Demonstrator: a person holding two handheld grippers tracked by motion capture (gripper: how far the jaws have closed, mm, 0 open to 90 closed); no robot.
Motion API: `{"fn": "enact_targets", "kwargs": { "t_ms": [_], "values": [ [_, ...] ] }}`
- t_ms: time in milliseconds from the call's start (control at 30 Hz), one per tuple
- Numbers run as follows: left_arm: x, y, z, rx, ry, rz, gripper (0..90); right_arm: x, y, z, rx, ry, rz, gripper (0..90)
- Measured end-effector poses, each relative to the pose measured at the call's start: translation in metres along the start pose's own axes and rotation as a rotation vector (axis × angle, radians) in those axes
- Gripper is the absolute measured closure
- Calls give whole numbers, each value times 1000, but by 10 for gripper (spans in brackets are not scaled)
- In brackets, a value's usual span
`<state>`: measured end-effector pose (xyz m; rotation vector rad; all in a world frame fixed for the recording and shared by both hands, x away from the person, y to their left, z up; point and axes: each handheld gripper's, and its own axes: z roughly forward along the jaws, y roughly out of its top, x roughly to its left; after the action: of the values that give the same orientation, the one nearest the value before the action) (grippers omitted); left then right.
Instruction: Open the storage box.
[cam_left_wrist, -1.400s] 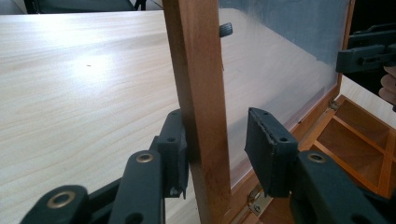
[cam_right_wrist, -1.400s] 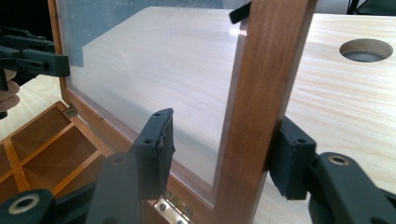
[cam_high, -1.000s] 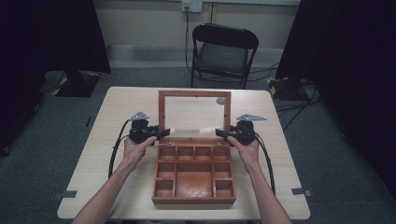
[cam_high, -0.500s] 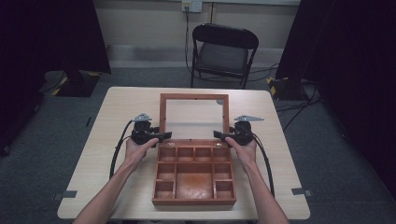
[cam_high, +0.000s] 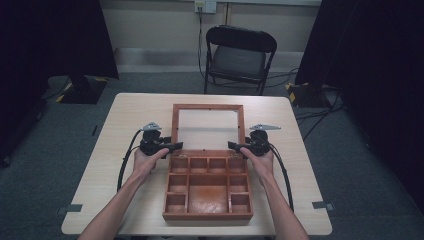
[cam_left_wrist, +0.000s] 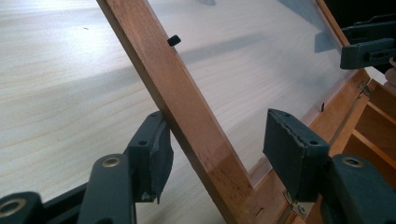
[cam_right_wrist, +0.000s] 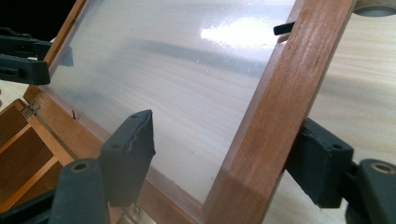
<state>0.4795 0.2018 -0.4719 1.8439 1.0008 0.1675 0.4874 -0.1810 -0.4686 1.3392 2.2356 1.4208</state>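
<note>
Both claws straddle the wooden box (cam_high: 207, 186)'s glass-paned lid (cam_high: 208, 127): left claw (cam_left_wrist: 215, 149) and right claw (cam_right_wrist: 224, 154), jaws apart around its side rails; no writing legible.

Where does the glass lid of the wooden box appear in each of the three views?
High view: the lid lies open at the centre, beyond the box.
Left gripper view: its side rail crosses diagonally between the jaws.
Right gripper view: its other rail at right.
Shared landmark: the clear pane.

The lid (cam_left_wrist: 187, 116) top runs past the left gripper view's edge; the chair (cam_high: 240, 55) legs blur
</note>
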Motion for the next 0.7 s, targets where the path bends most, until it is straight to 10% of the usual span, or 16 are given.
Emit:
{"fn": "enact_targets", "kwargs": {
  "t_ms": [700],
  "values": [
    [5,-6,2,28,-4,-41,353,-2,-4,3,21,-47,4,218]
  ]
}}
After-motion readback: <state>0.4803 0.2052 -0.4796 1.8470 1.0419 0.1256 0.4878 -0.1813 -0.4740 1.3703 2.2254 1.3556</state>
